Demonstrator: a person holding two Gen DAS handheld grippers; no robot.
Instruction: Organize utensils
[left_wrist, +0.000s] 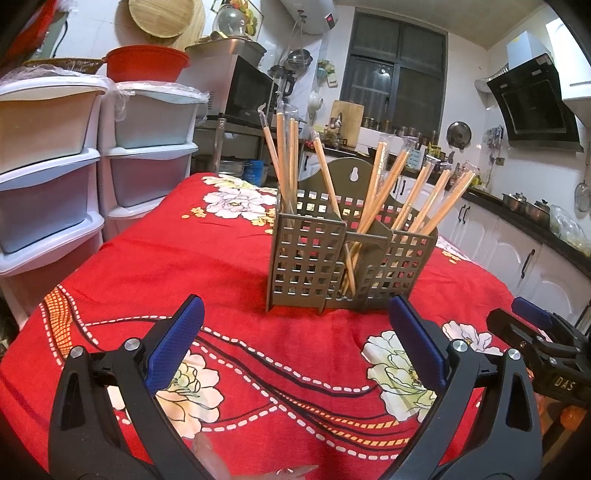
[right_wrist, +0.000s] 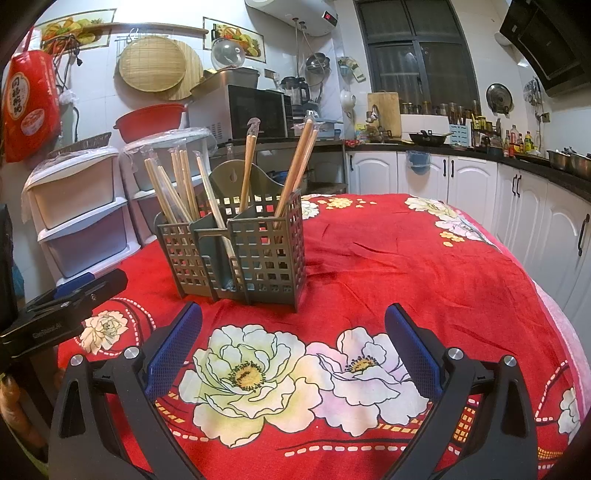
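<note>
Both tongs are seen spread wide with nothing held between the blue pads. The left gripper (left_wrist: 295, 332) is poised low over the red flowered tablecloth (left_wrist: 147, 258), and the right gripper (right_wrist: 293, 332) is held the same way just beside it, each aimed at the grey slotted utensil holder (left_wrist: 306, 258) standing near the middle of the table. Wrapped wooden chopsticks (left_wrist: 284, 155) are seen upright or leaning in all of its compartments: a tight bunch at one end, a few crossing in the middle section, a fan at the other end. No loose utensil can be found on the cloth in either view. The loading step is judged finished or nearly so. If more is called for, a leaning pair would have to be pinched near its top and straightened; the holder could be tipped by a sideways pull.
</note>
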